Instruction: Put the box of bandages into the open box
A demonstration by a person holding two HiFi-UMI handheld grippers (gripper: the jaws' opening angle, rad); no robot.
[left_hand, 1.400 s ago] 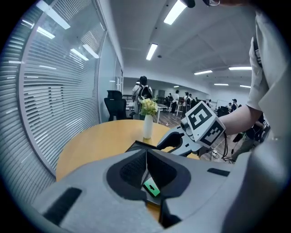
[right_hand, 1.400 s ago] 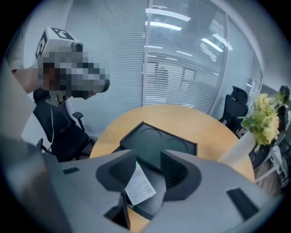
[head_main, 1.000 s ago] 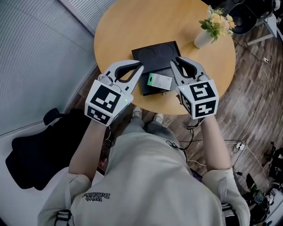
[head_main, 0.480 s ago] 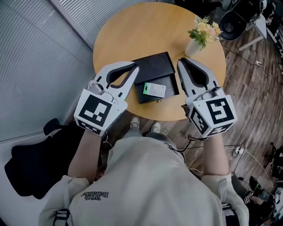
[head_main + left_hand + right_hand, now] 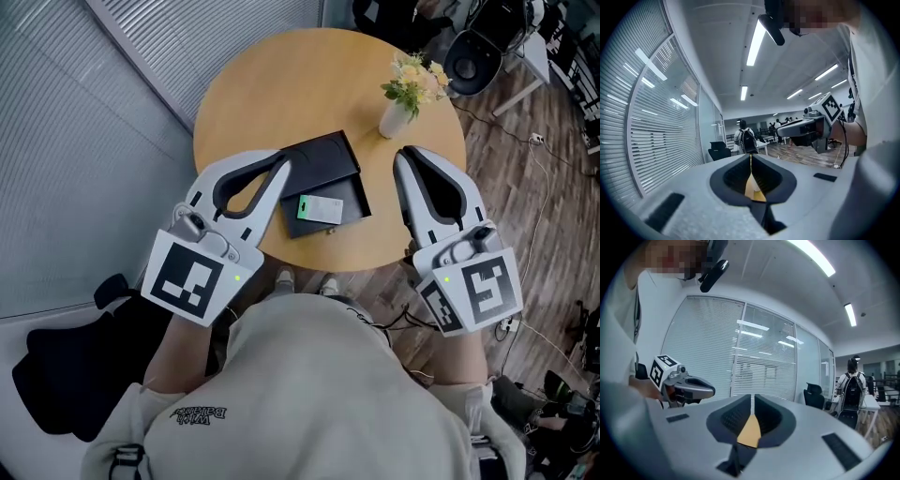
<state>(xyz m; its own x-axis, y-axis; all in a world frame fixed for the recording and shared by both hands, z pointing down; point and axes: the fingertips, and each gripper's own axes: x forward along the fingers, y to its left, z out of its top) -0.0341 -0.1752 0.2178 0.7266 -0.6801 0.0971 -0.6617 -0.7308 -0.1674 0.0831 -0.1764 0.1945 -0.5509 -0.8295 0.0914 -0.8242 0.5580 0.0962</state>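
Table (image 5: 262, 84): round, pale wood, upper centre of the head view.
Black box (image 5: 323, 159): lies open and flat on the table's near half, at centre frame.
Box of bandages (image 5: 320, 208): white with a green patch, lying inside the near half of the black box; its print is too small to read.
Vase of flowers (image 5: 397, 105): upper right of the table, apart from the black box.
Left gripper (image 5: 281, 165): just left of the black box; jaws pressed together, nothing between them.
Right gripper (image 5: 407, 156): right of the black box; jaws together, nothing gripped.
Marker cubes (image 5: 192, 278): black-and-white square patterns, no words.
Shirt (image 5: 319, 394): grey; dark lettering at lower left, upside down, not legible.
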